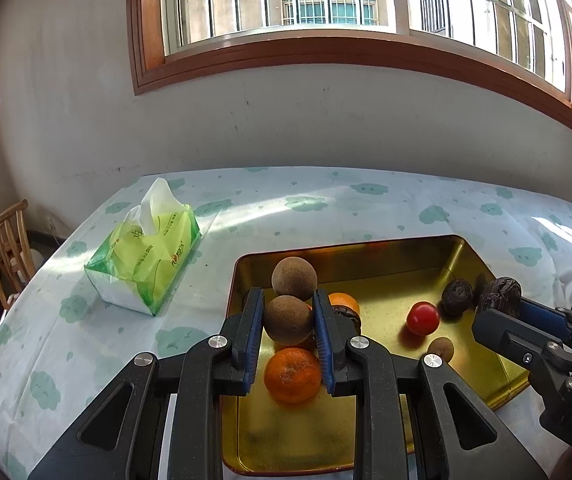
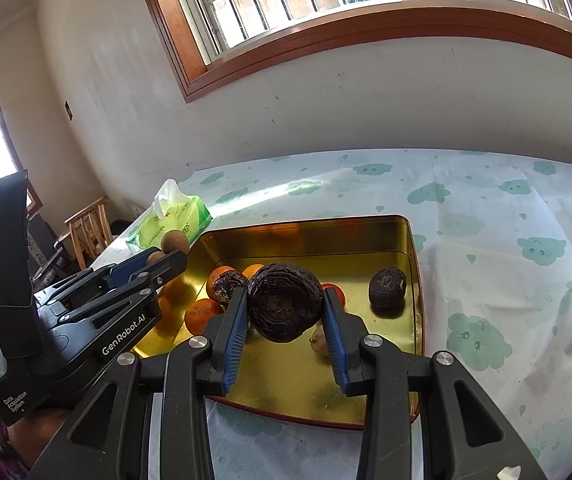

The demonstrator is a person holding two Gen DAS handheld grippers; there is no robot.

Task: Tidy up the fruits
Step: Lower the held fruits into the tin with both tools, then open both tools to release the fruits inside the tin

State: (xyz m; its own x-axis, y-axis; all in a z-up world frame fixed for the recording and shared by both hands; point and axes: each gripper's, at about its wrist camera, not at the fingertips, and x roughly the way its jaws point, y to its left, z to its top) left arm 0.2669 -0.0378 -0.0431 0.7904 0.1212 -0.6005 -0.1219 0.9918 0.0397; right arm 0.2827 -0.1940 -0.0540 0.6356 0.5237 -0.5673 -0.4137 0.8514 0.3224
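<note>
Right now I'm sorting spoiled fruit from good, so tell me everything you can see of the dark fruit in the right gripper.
The dark fruit is round, blackish-brown, with deeply wrinkled, shrivelled skin in rings around a central scar facing the camera. It looks dried out. The right gripper clamps it between its blue pads, one on each side, holding it above the gold tray, apart from the fruit lying there.

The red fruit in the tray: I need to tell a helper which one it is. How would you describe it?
Find the gold tray on the cloud-print tablecloth. Toward its right side lies the small red fruit, just left of a dark wrinkled fruit. It is the only smooth, shiny red one; the rest are orange, brown or blackish.
</note>
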